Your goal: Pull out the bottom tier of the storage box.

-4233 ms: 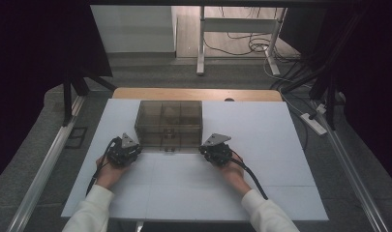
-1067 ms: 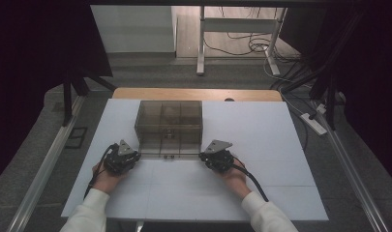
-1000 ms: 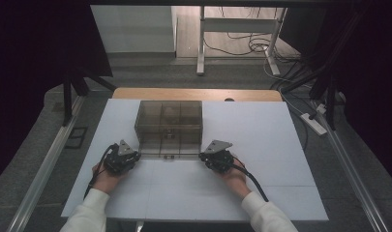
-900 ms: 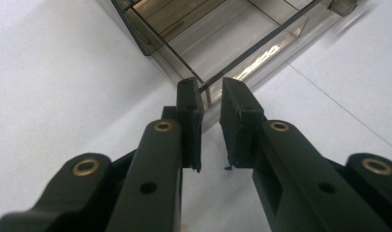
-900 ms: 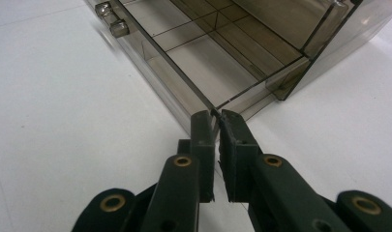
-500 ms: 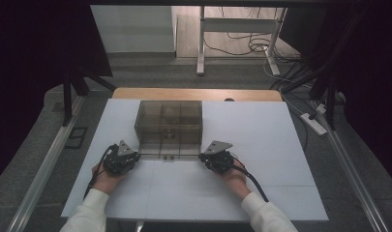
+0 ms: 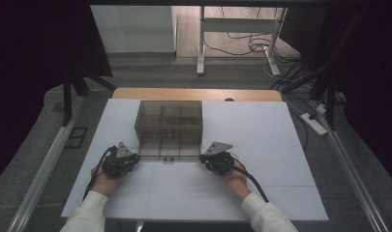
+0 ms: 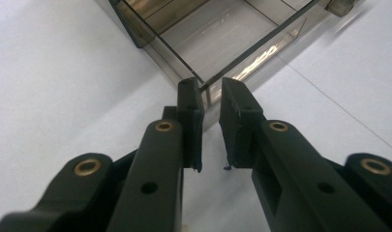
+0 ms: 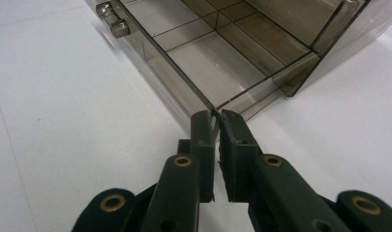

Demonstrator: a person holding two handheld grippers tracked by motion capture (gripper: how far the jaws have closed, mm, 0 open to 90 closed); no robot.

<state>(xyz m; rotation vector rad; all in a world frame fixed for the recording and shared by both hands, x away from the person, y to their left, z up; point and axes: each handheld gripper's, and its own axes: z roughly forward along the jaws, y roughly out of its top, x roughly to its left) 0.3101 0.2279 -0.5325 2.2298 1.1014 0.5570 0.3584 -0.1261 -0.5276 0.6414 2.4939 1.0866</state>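
Note:
A smoky see-through box (image 7: 169, 116) stands at the middle of the white table (image 7: 261, 140). Its drawer (image 7: 168, 151) is pulled out toward me, and the compartments that show are bare. My left gripper (image 7: 135, 157) is at the drawer's front left corner; in the left gripper view that corner (image 8: 205, 89) is wedged between the narrowly parted tips of the left gripper (image 8: 210, 84). My right gripper (image 7: 202, 158) is at the front right corner. There the right gripper (image 9: 217, 116) has its jaws almost together, pinching the drawer's corner (image 9: 242, 99).
A small knob (image 9: 115, 26) sticks out of the drawer's front. A pale object shows dimly inside the box (image 7: 172, 112). A wooden strip (image 7: 198, 94) edges the table's far side, with a power strip (image 7: 313, 123) off to the right.
Since the earliest frame the drawer has come out of the box toward me, and both hands have drawn back with it. Over the last second nothing has moved.

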